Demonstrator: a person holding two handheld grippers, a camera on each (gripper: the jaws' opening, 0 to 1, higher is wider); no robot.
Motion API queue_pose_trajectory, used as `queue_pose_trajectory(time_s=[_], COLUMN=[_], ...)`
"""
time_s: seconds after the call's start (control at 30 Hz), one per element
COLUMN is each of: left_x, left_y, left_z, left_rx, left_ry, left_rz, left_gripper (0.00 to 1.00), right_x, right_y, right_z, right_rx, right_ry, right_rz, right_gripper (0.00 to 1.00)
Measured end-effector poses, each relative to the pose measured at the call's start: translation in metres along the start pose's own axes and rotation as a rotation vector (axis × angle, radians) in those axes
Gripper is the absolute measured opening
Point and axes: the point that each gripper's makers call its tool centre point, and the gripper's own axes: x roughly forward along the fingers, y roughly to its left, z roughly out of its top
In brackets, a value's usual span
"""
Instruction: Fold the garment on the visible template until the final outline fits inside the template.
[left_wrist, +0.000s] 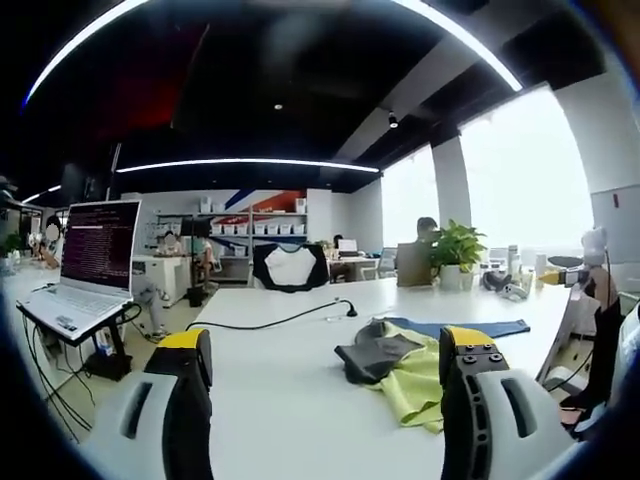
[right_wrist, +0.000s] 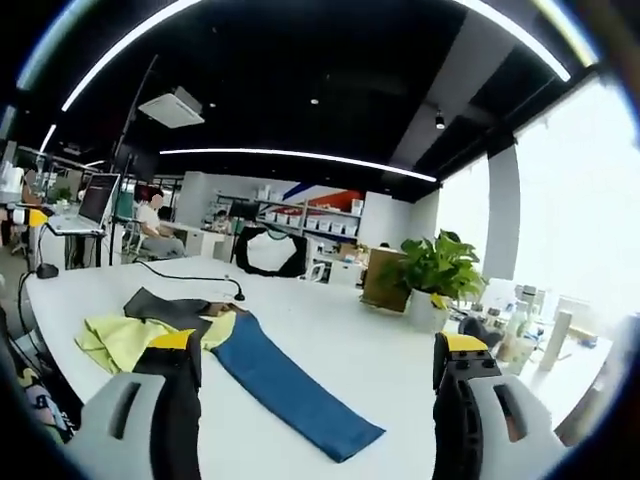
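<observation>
The left gripper (left_wrist: 325, 385) hangs above the white table (left_wrist: 280, 370), its 2 jaws spread wide with nothing between them. At about 2 o'clock from it lies a heap of clothes: a yellow-green garment (left_wrist: 412, 385) under a dark grey garment (left_wrist: 378, 355), touching, with a blue cloth (left_wrist: 470, 327) behind them. The right gripper (right_wrist: 315, 400) is likewise spread and holds nothing; the blue cloth (right_wrist: 285, 385) stretches between its jaws, the yellow-green garment (right_wrist: 115, 338) at 9 o'clock. A laptop (left_wrist: 85, 265) stands at 10 o'clock in the left gripper view.
</observation>
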Motion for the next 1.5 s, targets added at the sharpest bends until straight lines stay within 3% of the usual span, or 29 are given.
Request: queue_pose_trajectory(time_s=[0.27, 0.33, 0.77, 1.0, 1.1, 1.5], left_x=[0.006, 0.009, 0.039, 0.069, 0.088, 0.128], left_y=[-0.013, -0.021, -0.048, -0.068, -0.077, -0.097], left_z=[0.001, 0.008, 0.004, 0.011, 0.004, -0.005], left_rx=[-0.001, 0.001, -0.024, -0.036, 0.021, 0.009], left_ry=[-0.001, -0.033, -0.018, -0.037, -0.006, 0.037], left_rz=[-0.040, -0.063, -0.146, -0.199, -0.225, -0.290], left_gripper=[1.00, 1.00, 0.97, 0.96, 0.94, 0.94], right_x=[-0.002, -0.002, -0.002, 0.000, 0.000, 0.003], right_y=[-0.002, -0.002, -0.006, -0.013, -0.015, -0.016], right_z=[-0.007, -0.008, -0.012, -0.015, -0.018, -0.019], right_rx=[-0.002, -0.010, -0.016, 0.011, 0.013, -0.006], right_ry=[0.033, 0.036, 0.060, 0.065, 0.072, 0.047], right_rz=[0.003, 0.006, -0.006, -0.035, -0.040, -0.042], right_gripper=[0.99, 0.99, 0.99, 0.99, 0.99, 0.99])
